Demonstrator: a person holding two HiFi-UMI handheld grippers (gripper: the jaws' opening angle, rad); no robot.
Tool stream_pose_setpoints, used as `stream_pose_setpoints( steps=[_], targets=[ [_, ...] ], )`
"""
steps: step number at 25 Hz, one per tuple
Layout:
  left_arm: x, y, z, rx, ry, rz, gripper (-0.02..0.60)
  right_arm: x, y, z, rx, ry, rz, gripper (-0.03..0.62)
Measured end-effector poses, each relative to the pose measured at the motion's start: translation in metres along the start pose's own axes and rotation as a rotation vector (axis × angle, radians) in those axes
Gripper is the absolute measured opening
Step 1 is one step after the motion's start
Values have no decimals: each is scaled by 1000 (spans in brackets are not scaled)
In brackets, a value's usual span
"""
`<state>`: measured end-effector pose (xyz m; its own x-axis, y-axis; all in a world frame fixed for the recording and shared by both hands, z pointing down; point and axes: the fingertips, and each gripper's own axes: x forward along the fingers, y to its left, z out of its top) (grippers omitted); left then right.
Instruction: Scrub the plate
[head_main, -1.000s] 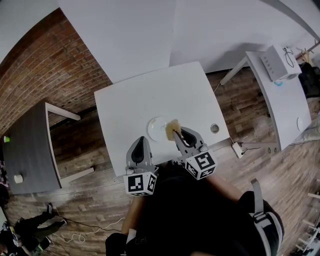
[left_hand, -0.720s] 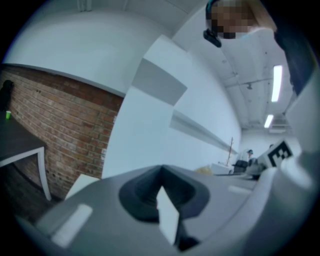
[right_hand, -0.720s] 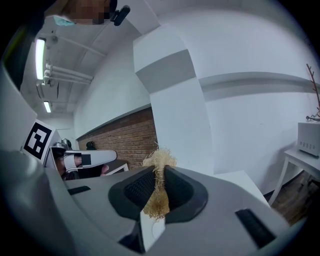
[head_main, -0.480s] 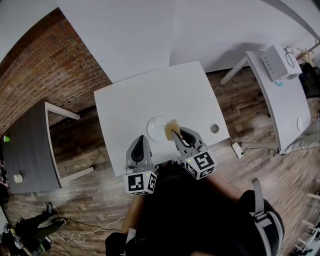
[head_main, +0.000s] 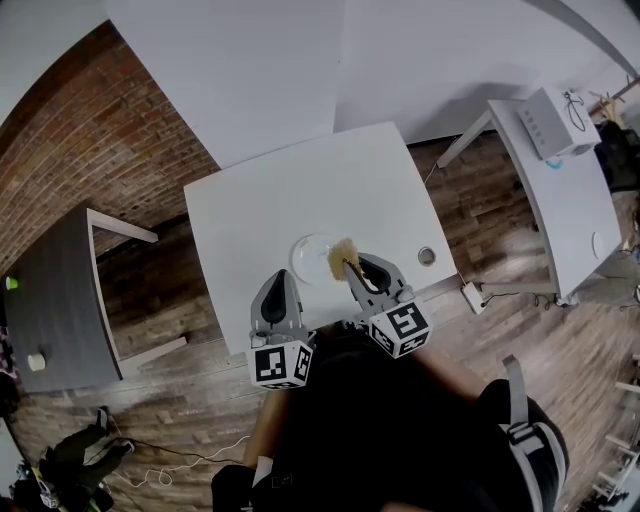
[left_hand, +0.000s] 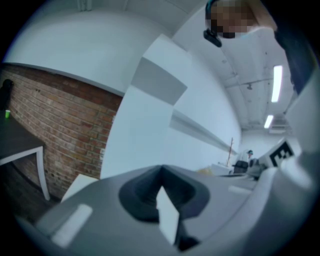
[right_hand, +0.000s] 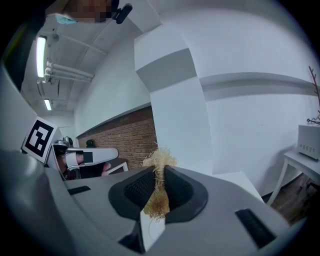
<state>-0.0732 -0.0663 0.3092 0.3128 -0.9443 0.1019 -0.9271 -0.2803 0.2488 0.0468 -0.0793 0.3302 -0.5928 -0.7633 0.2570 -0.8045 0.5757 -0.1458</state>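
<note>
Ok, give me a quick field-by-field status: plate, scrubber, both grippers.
plate: white, on the white table, towards the person's edge
scrubber: tan fibre wad, over the plate's right edge; contact cannot be told
right gripper: jaws shut on the scrubber, which pokes out past the tips
left gripper: jaws together, nothing between them, held short of the plate's near-left side

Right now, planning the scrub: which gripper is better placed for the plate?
Right. The right gripper is shut on the scrubber at the plate; the left gripper is shut, empty, off it.
</note>
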Motion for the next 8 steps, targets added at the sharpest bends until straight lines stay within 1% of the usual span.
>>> stream_pose_setpoints(
  steps=[8],
  targets=[
    [3, -3, 1, 3, 2, -6, 3, -2, -2, 1, 1, -2, 3, 49]
  ],
)
